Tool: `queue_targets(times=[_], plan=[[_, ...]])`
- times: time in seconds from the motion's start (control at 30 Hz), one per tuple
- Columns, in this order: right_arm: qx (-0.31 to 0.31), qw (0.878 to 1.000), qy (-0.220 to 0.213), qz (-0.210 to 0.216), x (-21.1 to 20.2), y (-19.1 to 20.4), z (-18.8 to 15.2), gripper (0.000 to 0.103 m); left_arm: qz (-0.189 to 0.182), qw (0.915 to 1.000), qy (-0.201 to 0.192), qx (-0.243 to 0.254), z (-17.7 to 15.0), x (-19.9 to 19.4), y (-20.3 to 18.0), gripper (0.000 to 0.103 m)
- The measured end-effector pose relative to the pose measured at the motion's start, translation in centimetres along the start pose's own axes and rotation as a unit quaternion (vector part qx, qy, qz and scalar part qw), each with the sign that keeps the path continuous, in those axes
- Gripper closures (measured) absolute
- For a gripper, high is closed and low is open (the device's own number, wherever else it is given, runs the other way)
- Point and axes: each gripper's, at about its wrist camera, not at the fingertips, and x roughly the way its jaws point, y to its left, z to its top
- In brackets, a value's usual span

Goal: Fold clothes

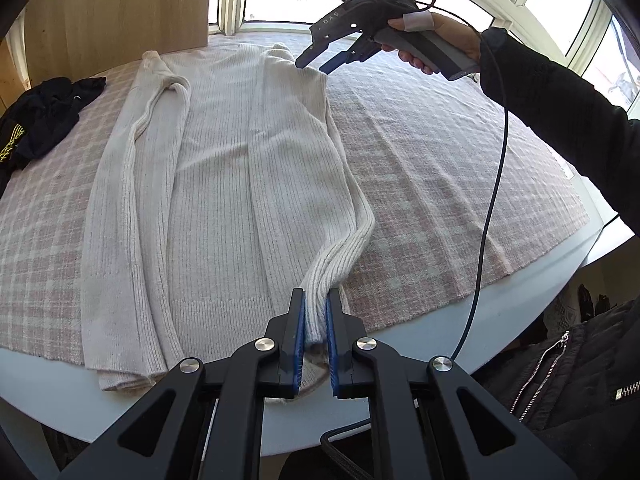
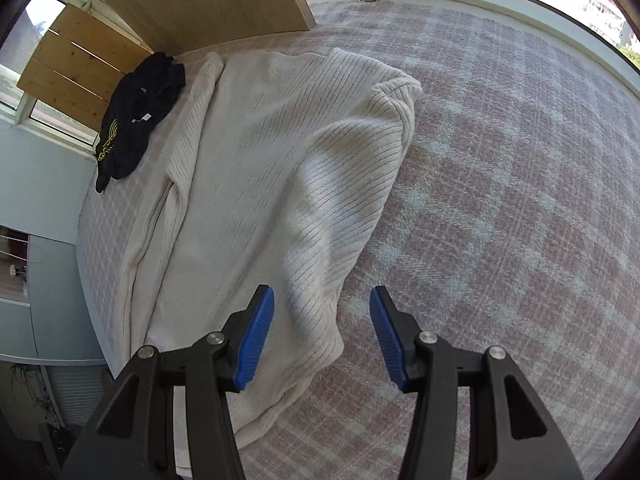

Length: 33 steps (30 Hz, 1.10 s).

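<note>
A pale round table (image 1: 48, 392) fills the scene, and a pink-and-white plaid cloth (image 1: 440, 184) covers most of its top, reaching back to the window sill (image 1: 272, 26). Lengthwise down the cloth lies the cream ribbed sweater (image 1: 216, 200), its body flat, both sides folded inward, and its hem hanging slightly past the cloth's near edge onto bare tabletop. Its left sleeve (image 1: 152, 184) lies folded in a long ridge along the body. The right sleeve (image 1: 340, 256) runs down the sweater's right edge and narrows into a bunched rope of knit near the hem. Behind the far left of the table stand a large light wooden board (image 1: 120, 4) and, in the right wrist view, slatted pine planks (image 2: 76, 72). A crumpled black garment with yellow print (image 1: 44, 120) sits on the cloth's left edge, just beside the sweater but apart from it. A dark cable (image 1: 492, 184) hangs across the right side of the left wrist view. The left gripper (image 1: 316, 320) has its blue pads pinched narrowly on the cuff end of the right sleeve. The right gripper (image 2: 322, 332) hovers above the sweater's far shoulder with its fingers spread wide and nothing between them; the person's hand (image 1: 436, 40) grips its handle.
</note>
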Motion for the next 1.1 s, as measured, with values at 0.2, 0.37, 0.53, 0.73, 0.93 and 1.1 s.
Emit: queue_targets(times=[0.2,0.37,0.53,0.73,0.93,1.1], plan=[[-0.01,0.999,0.015,-0.03,2.1,0.9,-1.2,0.055,-0.01,0.9999,-0.002,0.001,-0.1,0.3,0.2,0.094],[0.0,0.998,0.028,-0.051,2.1,1.0,-1.1,0.055,-0.016,0.9998,-0.003,0.006,-0.3,0.2,0.2,0.094],[-0.032,0.994,0.016,-0.104,2.5,2.0,-1.2,0.055,-0.021,0.9997,-0.004,0.011,-0.4,0.2,0.3,0.094],[-0.05,0.991,0.032,-0.119,4.2,3.4,-1.3,0.055,-0.026,0.9995,-0.004,0.018,-0.4,0.4,0.3,0.094],[-0.028,0.995,0.024,-0.093,4.1,3.5,-0.7,0.087,-0.028,0.9994,-0.005,0.018,-0.5,0.4,0.6,0.094],[-0.013,0.997,0.022,-0.074,4.0,3.7,-0.2,0.088,-0.044,0.9989,-0.018,-0.002,-0.6,0.0,1.6,0.094]])
